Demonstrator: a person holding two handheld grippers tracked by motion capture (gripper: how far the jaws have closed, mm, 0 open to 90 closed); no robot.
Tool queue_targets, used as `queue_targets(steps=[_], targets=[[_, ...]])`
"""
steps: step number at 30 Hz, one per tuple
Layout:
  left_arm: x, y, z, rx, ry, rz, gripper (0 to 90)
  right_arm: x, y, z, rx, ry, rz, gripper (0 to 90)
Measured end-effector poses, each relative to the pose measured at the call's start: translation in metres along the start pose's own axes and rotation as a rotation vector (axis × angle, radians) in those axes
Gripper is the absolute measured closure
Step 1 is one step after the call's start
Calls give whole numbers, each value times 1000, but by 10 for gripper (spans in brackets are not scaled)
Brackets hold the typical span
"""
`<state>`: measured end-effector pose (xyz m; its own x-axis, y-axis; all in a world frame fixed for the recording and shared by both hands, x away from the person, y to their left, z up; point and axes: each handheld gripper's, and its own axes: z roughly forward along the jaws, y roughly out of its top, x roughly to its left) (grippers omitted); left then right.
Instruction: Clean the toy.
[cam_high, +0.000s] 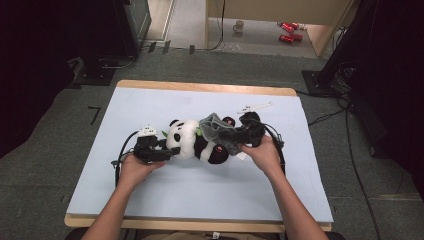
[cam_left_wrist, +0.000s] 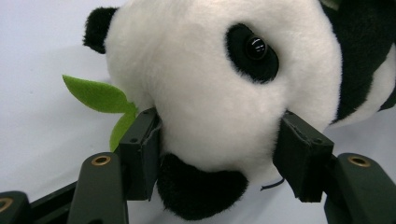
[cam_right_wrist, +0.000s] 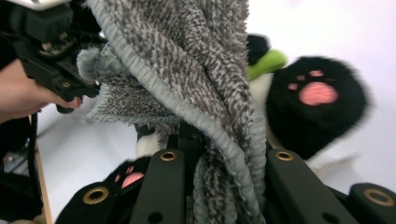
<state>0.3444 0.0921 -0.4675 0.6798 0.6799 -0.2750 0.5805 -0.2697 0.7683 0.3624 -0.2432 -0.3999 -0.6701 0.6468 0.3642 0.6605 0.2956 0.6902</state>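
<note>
A black-and-white plush panda (cam_high: 187, 140) lies on its side in the middle of the light-blue table (cam_high: 150, 100). My left gripper (cam_high: 167, 152) is shut on its white head (cam_left_wrist: 210, 93), a pad pressing into the plush on each side, beside a green felt leaf (cam_left_wrist: 95, 93). My right gripper (cam_high: 227, 135) is over the panda's body and shut on a grey knitted cloth (cam_high: 215, 125). In the right gripper view the cloth (cam_right_wrist: 187, 70) rises bunched from between the jaws of that gripper (cam_right_wrist: 219, 154). A black paw with pink pads (cam_right_wrist: 317, 102) lies behind it.
A white strip (cam_high: 254, 107) lies on the table behind the panda. Cables trail from both grippers across the mat. On the floor beyond the table stand a mug (cam_high: 239, 26) and red cans (cam_high: 289, 31). Dark stands flank the table.
</note>
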Motion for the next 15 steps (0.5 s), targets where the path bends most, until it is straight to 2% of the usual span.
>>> queue_targets(steps=[2,3,4,8,12,15], targets=[[-1,-1,0,-1,8,3,382,-2,-2,9,10,-5,4,762],[-2,-1,0,-3,9,1,382,-4,-4,10,5,1,23,761],[-2,-1,0,-3,10,4,383,-6,-5,10,4,2,42,762],[-4,0,0,-10,10,1,383,-18,-11,10,3,-1,60,763],[1,2,0,-3,-18,-9,383,-25,-16,7,8,-17,81,764],[2,5,1,0,-22,-10,383,-30,-21,3,12,-30,101,765]])
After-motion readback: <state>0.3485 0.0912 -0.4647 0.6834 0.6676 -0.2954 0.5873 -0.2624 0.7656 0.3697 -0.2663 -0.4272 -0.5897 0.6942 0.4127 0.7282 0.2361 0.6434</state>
